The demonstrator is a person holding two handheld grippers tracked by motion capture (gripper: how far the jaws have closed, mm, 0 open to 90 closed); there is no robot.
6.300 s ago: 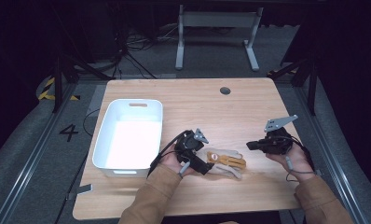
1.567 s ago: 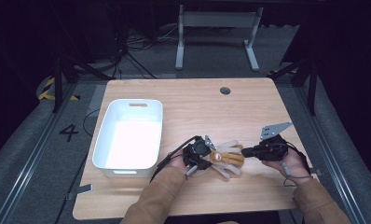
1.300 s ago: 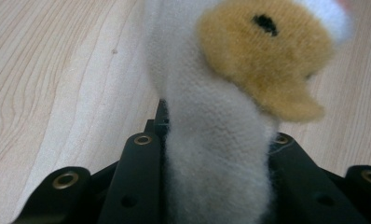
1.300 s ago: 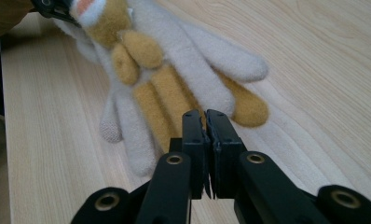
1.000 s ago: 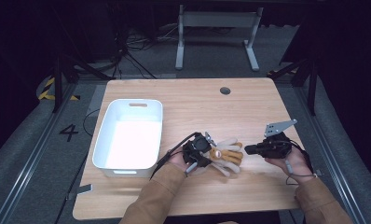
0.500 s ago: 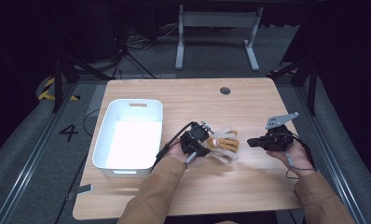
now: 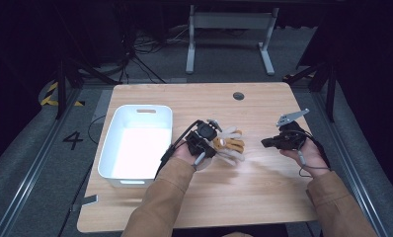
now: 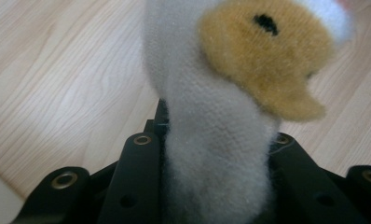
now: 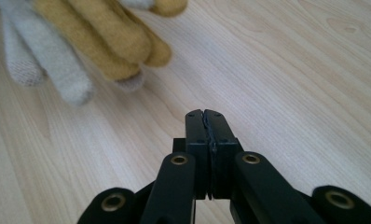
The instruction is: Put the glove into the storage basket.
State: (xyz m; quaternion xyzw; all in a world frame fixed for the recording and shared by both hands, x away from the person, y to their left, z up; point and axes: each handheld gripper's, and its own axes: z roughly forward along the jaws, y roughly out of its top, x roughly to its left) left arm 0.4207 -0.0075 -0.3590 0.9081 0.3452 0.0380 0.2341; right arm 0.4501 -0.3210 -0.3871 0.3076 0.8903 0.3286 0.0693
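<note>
A pair of fuzzy gloves, grey-white and mustard yellow, lies at the table's middle. My left gripper is shut on the grey glove's cuff, which fills the space between its jaws; a mustard patch with a black dot sits above. My right gripper hovers to the right of the gloves, apart from them, with its jaws pressed together on nothing. The glove fingers lie ahead of it at the upper left.
A white plastic bin stands on the left part of the wooden table, close to my left hand. A round cable hole is near the far edge. Dark floor and metal frames surround the table.
My left gripper has closed on the gloves and dragged them left, toward the bin. My right gripper was at the gloves' fingers, then drew back right and shut with nothing in it.
</note>
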